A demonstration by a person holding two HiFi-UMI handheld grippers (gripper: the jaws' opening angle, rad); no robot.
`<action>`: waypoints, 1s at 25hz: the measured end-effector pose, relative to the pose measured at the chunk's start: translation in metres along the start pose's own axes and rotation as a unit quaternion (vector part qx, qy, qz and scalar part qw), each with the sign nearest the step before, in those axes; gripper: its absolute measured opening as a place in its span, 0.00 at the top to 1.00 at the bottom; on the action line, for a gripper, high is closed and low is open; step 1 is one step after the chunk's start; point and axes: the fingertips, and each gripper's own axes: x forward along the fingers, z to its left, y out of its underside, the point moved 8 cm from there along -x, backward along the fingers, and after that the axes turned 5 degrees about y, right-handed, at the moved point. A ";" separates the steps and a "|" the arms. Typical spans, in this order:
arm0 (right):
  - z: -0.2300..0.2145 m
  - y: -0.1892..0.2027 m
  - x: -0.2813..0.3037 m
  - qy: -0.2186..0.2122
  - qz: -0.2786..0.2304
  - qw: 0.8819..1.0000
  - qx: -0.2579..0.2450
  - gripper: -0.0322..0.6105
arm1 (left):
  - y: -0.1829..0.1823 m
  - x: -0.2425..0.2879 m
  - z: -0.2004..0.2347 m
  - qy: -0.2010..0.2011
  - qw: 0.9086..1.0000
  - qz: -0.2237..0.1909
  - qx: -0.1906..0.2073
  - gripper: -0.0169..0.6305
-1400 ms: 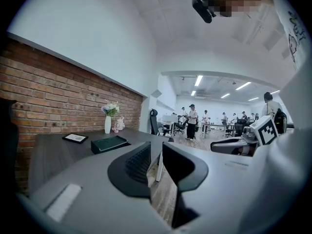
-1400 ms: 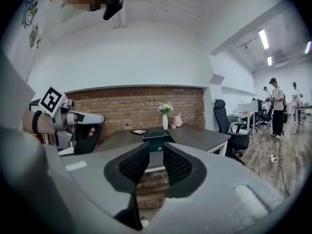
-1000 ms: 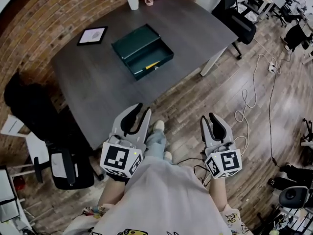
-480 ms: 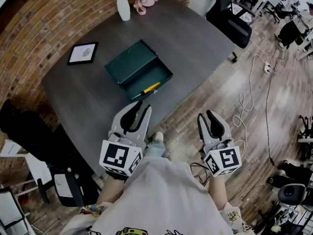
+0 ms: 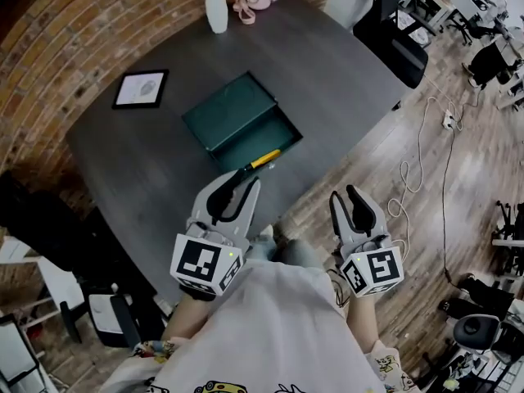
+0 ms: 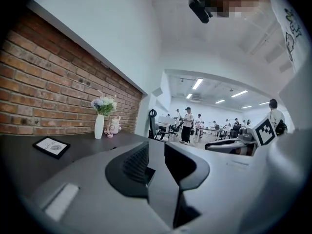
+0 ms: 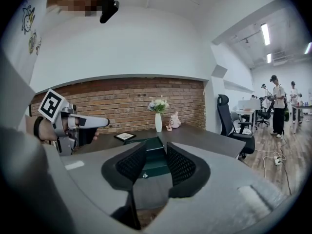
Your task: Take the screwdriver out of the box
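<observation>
Faced a dark table (image 5: 327, 64) from its near edge. Saw a green box (image 5: 237, 113) lying open near the middle, lid laid back toward the brick wall (image 5: 49, 47). Found the screwdriver (image 5: 264, 160), yellow-handled, inside the box's front half, along the near wall toward the right corner, untouched. Held the left gripper (image 5: 244, 180) over the table's near edge, tips just short of the box in the head view, jaws apart and opening, nothing between them. Held the right gripper (image 5: 344, 195) off the table, above the wooden floor (image 5: 426, 178), well apart from the box, jaws likewise apart and opening, empty. Noted a white vase (image 5: 216, 11) and a framed picture (image 5: 141, 88) farther back on the table.
</observation>
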 end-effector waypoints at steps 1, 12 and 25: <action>0.000 -0.001 0.003 -0.002 0.003 1.000 -0.001 0.75 | 0.000 0.001 0.002 -0.002 1.000 0.000 -0.002 0.82; -0.011 -0.026 0.088 -0.086 0.025 0.995 -0.036 0.74 | 0.000 0.012 0.044 -0.090 0.995 -0.015 -0.036 0.82; -0.042 -0.065 0.236 -0.289 0.050 0.951 -0.096 0.72 | -0.011 0.054 0.078 -0.293 0.953 -0.047 -0.066 0.82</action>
